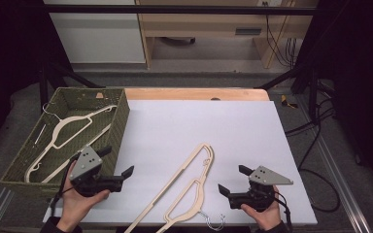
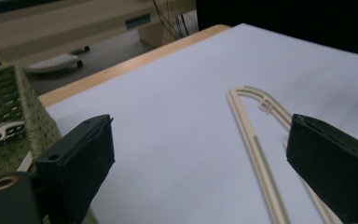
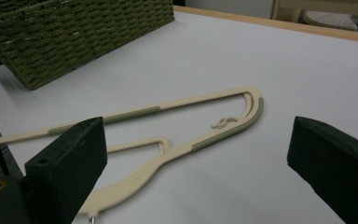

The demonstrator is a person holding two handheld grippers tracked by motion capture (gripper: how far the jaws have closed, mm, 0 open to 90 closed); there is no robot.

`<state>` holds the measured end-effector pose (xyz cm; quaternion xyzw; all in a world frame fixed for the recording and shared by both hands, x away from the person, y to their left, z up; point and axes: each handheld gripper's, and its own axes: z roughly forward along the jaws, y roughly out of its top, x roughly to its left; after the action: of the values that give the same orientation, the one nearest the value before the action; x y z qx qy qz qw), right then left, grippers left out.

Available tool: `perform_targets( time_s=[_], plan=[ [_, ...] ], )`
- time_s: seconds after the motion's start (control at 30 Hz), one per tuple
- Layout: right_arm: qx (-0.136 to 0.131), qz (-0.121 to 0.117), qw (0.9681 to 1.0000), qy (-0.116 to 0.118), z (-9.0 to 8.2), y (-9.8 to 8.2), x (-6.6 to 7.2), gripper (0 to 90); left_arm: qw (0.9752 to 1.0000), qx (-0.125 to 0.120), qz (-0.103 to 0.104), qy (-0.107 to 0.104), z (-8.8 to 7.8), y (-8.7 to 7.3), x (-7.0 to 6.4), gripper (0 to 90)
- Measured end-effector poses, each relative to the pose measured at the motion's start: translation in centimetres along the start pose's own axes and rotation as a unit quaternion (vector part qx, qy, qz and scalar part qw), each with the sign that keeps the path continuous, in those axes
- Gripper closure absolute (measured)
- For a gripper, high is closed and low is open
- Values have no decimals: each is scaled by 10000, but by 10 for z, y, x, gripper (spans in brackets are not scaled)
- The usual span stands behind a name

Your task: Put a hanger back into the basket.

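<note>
A cream hanger [image 1: 197, 179] lies flat on the white table sheet near the front edge, its metal hook [image 1: 216, 223] toward the person. My left gripper [image 1: 120, 159] is held open just right of the woven basket [image 1: 121, 121], with nothing between its jaws. In the left gripper view the left gripper [image 2: 200, 126] looks across the sheet, the hanger [image 2: 251, 135] lying ahead to the right. My right gripper [image 1: 230, 177] stands open to the right of the hanger. In the right gripper view the right gripper [image 3: 198, 123] frames the hanger [image 3: 223, 133] between its spread jaws, without touching it.
The olive basket [image 3: 74, 37] at the table's left holds another cream hanger [image 1: 63, 128]. Its corner [image 2: 32, 107] is close to the left jaw. A wooden table edge [image 1: 194, 93] runs along the back, with furniture and cables beyond.
</note>
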<state>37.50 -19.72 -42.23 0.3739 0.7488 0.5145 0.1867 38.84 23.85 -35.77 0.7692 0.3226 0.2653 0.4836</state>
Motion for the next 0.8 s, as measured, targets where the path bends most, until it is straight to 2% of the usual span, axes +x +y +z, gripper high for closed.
perform_targets(
  time_s=[0.03, 0.07, 0.17, 0.2, 0.33, 0.43, 0.47, 0.57, 0.73, 0.8],
  plan=[
    [12, -19, 10000, 20, 1, -1, 1, 53, 9998, -185, -68, -48, -1, 0, -10, 97],
    [26, -12, 10000, 24, 2, -1, 2, 53, 9996, -144, -200, -146, 1, 0, -14, 103],
    [86, -13, 9999, 66, 2, -3, 5, 54, 9992, -101, -300, -230, 6, -5, -21, 103],
    [99, -22, 9999, 74, 2, -4, 7, 58, 9990, 42, -296, -324, 11, -11, -26, 108],
    [221, 11, 9997, 71, 3, -7, 12, 76, 9986, 155, -321, -385, 18, -21, -32, 106],
    [394, -9, 9992, 62, 6, -11, 19, 101, 9971, 379, -418, -505, 25, -37, -40, 99],
    [394, -9, 9992, 62, 6, -11, 19, 101, 9971, 379, -418, -505, 25, -37, -40, 93],
    [565, -111, 9983, 111, 9, -17, 31, 150, 9962, 413, -470, -610, 29, -46, -42, 83],
    [790, -139, 9966, 181, 17, -25, 44, 215, 9961, 446, -367, -660, 33, -51, -48, 64],
    [922, -161, 9953, 231, 21, -30, 48, 244, 9960, 441, -389, -675, 33, -53, -49, 64]
  ],
)
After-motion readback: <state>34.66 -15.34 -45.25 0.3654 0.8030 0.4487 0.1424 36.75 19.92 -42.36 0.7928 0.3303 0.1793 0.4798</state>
